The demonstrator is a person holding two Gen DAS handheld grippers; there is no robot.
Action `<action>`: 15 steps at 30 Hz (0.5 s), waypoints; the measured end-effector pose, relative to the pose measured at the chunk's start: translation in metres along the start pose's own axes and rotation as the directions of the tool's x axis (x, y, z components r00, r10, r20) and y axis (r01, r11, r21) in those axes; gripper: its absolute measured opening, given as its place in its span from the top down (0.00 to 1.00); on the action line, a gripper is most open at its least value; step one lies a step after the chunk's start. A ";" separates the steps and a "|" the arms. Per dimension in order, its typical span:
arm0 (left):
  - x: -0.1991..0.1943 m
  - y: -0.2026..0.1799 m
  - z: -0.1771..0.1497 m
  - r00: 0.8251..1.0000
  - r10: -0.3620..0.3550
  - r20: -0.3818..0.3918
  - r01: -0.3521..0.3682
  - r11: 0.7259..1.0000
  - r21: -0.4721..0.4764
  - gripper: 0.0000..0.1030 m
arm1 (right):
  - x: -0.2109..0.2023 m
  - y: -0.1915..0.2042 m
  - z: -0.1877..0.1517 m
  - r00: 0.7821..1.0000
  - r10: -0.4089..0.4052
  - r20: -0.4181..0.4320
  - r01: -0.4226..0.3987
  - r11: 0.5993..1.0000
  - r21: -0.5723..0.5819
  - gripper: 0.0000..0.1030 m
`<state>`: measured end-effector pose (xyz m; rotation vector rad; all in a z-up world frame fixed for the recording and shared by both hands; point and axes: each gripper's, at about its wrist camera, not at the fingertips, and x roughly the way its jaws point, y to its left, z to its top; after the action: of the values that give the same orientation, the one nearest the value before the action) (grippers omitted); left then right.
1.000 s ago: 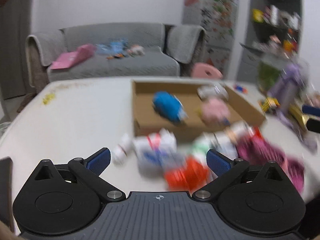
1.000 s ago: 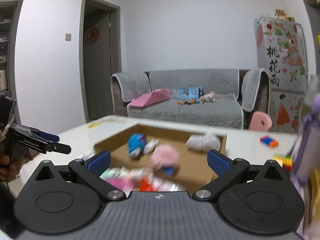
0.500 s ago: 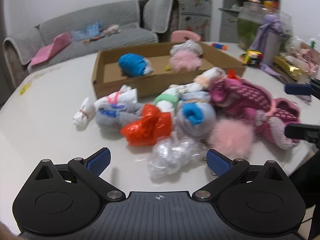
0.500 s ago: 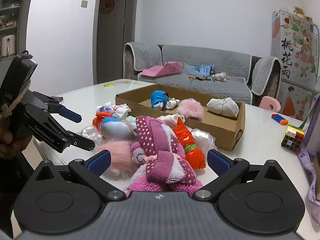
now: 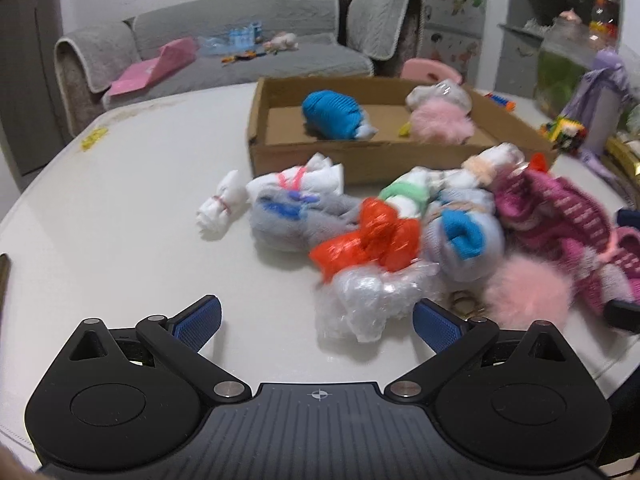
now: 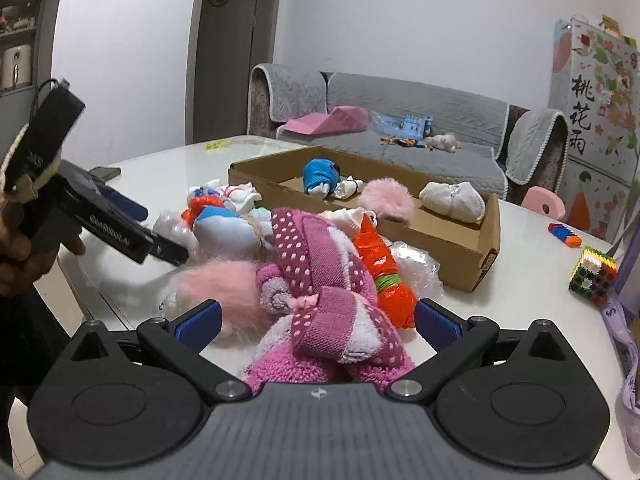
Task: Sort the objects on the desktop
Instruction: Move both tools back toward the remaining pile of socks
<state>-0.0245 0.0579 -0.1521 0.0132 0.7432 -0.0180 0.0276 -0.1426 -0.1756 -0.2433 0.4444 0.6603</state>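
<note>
A white glossy surface [image 5: 120, 208] is strewn mid-frame with rolled socks [image 5: 296, 188] before a shallow brown cardboard box [image 5: 360, 156] — both grippers [image 5: 318, 320] [image 6: 318, 320] are held wide open, empty.

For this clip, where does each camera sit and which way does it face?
Left wrist: on the open left gripper, low over the table's near edge, facing the sofa; only its own blue fingers show.
Right wrist: on the open right gripper, over the purple knit item, facing the sofa; a hand with the other gripper shows at left.
Shared: cardboard box, pile, sofa.
</note>
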 end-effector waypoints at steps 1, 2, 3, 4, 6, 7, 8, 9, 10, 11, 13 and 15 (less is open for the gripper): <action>-0.002 -0.001 0.000 1.000 -0.015 0.012 0.015 1.000 0.001 0.00 | 0.001 0.000 0.000 1.000 0.001 -0.005 -0.001 1.000 0.001 0.01; -0.002 -0.003 0.001 1.000 -0.021 0.018 0.021 1.000 0.003 0.00 | 0.002 0.001 0.000 1.000 0.000 -0.008 0.000 1.000 0.002 0.01; -0.001 -0.006 0.002 0.999 -0.025 0.023 0.024 1.000 0.007 0.00 | 0.003 0.001 -0.001 1.000 -0.001 -0.012 0.001 1.000 0.004 0.01; 0.000 -0.007 0.003 0.999 -0.027 0.023 0.027 1.000 0.009 0.00 | 0.004 0.000 0.000 1.000 -0.001 -0.018 0.001 1.000 0.008 0.01; 0.005 -0.010 0.003 0.999 -0.033 0.009 0.033 0.999 0.005 0.00 | 0.007 0.001 0.000 1.000 -0.006 -0.027 0.006 1.000 0.013 0.01; 0.007 -0.011 0.003 0.999 -0.032 0.002 0.032 0.999 0.004 0.00 | 0.008 0.000 -0.001 0.999 -0.007 -0.034 0.007 1.000 0.017 0.01; 0.009 -0.012 0.002 1.000 -0.030 -0.005 0.030 1.000 0.004 0.01 | 0.009 0.000 -0.001 0.999 -0.008 -0.037 0.009 1.000 0.018 0.01; 0.010 -0.013 0.002 0.999 -0.030 -0.009 0.031 1.000 0.006 0.01 | 0.009 0.001 -0.001 0.999 -0.010 -0.039 0.011 1.000 0.019 0.01; 0.011 -0.014 0.001 0.999 -0.031 -0.013 0.032 0.999 0.009 0.03 | 0.009 0.001 -0.001 0.999 -0.010 -0.041 0.010 1.000 0.020 0.01; 0.011 -0.016 0.001 0.999 -0.031 -0.014 0.032 0.999 0.015 0.04 | 0.009 0.002 -0.002 0.999 -0.008 -0.043 0.009 1.000 0.021 0.01; 0.011 -0.020 -0.001 1.000 -0.030 -0.008 0.030 0.999 0.033 0.04 | 0.009 0.002 -0.001 0.999 -0.009 -0.043 0.010 1.000 0.019 0.01; 0.010 -0.023 -0.001 0.999 -0.038 -0.004 0.039 0.998 0.049 0.07 | 0.009 0.003 -0.001 0.999 -0.007 -0.046 0.008 1.000 0.020 0.02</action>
<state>-0.0187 0.0347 -0.1598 0.0455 0.7454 -0.0730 0.0321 -0.1360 -0.1811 -0.2411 0.4940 0.6431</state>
